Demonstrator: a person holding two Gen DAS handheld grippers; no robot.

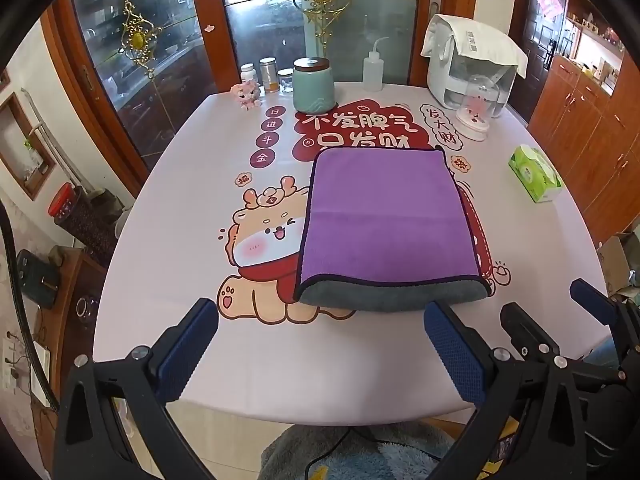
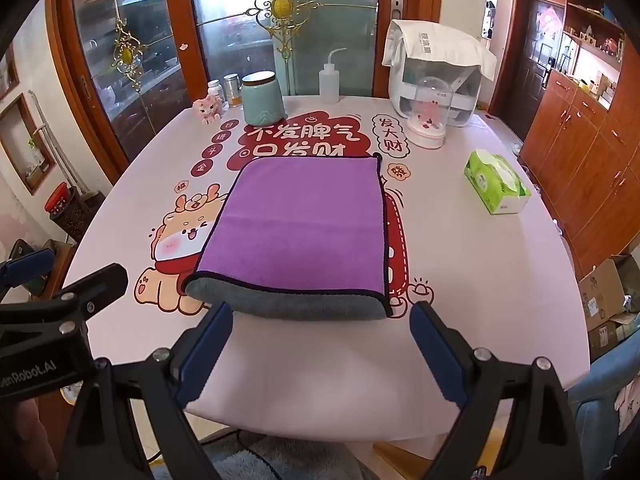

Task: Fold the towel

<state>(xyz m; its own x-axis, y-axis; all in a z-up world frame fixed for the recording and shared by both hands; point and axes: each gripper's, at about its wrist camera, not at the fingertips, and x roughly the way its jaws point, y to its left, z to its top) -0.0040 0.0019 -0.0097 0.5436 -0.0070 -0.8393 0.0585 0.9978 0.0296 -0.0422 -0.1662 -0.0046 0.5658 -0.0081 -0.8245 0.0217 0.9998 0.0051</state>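
Now one folded towel point(image 1: 384, 220) flat; two tongs, left point(image 1: 320, 344), right point(image 2: 320, 348), gaping.

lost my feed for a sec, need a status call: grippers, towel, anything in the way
Left gripper open, empty, short of the table edge. Right gripper open, empty. Purple towel lies folded flat on the table, grey underside showing at near edge. Nothing between grippers and towel.

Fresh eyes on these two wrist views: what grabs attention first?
The purple towel dominates: already folded, grey underside showing along its near edge, lying mid-table on the cartoon-printed tablecloth. Both grippers hover open just short of that near edge, the left gripper and the right gripper, neither touching the cloth. Next, the clutter along the far side: a teal jar, a squeeze bottle, and a green tissue box at the right.
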